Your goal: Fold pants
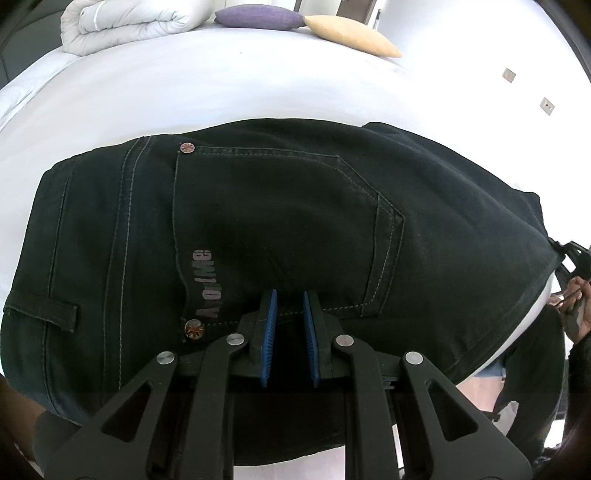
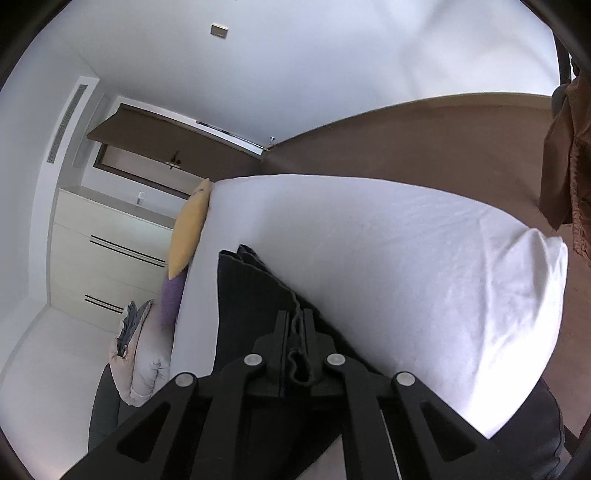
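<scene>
- Two grippers over dark pants (image 1: 280, 229) spread on white bed (image 1: 221, 85).
- Left gripper (image 1: 290, 302): blue pads narrowly parted, nothing between, poised above back pocket (image 1: 288, 221).
- Right gripper (image 2: 294, 325): jaws clamped on bunched pants edge (image 2: 251, 295).
- Purple cushion (image 1: 258, 16), yellow cushion (image 1: 351, 35), rolled duvet (image 1: 122, 26) at far side.

On the white-sheeted bed (image 1: 221, 85): one pair of black denim pants (image 1: 258, 221), one purple cushion (image 1: 258, 16), one yellow cushion (image 1: 351, 35), one rolled white duvet (image 1: 125, 26). Two black grippers show.
</scene>
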{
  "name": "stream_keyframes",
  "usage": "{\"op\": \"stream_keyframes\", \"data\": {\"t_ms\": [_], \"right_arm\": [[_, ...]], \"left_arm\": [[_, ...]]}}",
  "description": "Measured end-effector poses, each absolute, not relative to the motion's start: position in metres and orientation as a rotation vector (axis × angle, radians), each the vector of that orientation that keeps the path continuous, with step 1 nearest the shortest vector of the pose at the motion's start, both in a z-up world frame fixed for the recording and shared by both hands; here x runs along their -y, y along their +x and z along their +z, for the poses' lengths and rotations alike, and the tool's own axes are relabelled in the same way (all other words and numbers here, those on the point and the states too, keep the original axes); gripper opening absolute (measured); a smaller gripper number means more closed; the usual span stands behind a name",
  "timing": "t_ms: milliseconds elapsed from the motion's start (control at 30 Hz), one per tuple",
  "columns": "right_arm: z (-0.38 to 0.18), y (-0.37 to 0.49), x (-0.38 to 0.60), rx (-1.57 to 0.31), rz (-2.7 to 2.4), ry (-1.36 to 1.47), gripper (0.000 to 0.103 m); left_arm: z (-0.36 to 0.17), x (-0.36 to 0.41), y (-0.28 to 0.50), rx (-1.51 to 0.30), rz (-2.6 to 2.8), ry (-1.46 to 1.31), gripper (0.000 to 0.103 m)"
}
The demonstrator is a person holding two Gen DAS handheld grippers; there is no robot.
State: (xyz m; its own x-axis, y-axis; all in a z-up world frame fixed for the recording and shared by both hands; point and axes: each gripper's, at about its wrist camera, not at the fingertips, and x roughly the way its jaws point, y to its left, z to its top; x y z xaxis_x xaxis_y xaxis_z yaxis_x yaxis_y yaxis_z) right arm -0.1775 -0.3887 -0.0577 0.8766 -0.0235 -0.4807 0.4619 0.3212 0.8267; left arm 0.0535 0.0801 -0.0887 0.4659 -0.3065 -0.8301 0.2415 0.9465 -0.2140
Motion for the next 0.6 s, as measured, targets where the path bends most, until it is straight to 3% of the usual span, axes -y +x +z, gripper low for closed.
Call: {"op": "stream_keyframes", "data": {"t_ms": [67,100,133,167,200,267,333,467,600], "right_arm": [[-0.052,-0.185,0.393,-0.433,-0.377,1.195,0.009],[-0.047,-0.191,0.397,-0.439,-0.437,1.18,0.025],[-0.035,-0.206,0.402,-0.43,-0.561,1.142,0.049],[-0.026,-0.216,0.404,-0.411,-0.643,1.116,0.059],[-0.016,-0.226,0.405,-0.384,-0.701,1.092,0.063],[0.01,-0.222,0.404,-0.381,-0.643,1.008,0.06],[0.029,-0.188,0.391,-0.504,-0.496,0.916,0.043],[0.044,-0.082,0.31,-0.815,-0.083,0.703,0.032],[0.022,-0.016,0.267,-1.004,0.039,0.619,0.029]], "left_arm": [[-0.088,-0.083,0.052,-1.029,-0.336,-0.081,0.015],[-0.088,-0.084,0.051,-1.027,-0.337,-0.086,0.015],[-0.088,-0.085,0.05,-1.025,-0.337,-0.09,0.015],[-0.088,-0.086,0.049,-1.023,-0.337,-0.094,0.015],[-0.088,-0.087,0.048,-1.021,-0.336,-0.097,0.015],[-0.087,-0.088,0.046,-1.017,-0.333,-0.101,0.015],[-0.086,-0.088,0.045,-1.015,-0.328,-0.098,0.015],[-0.085,-0.088,0.041,-1.009,-0.324,-0.096,0.015],[-0.084,-0.091,0.038,-1.01,-0.331,-0.102,0.015]]}}
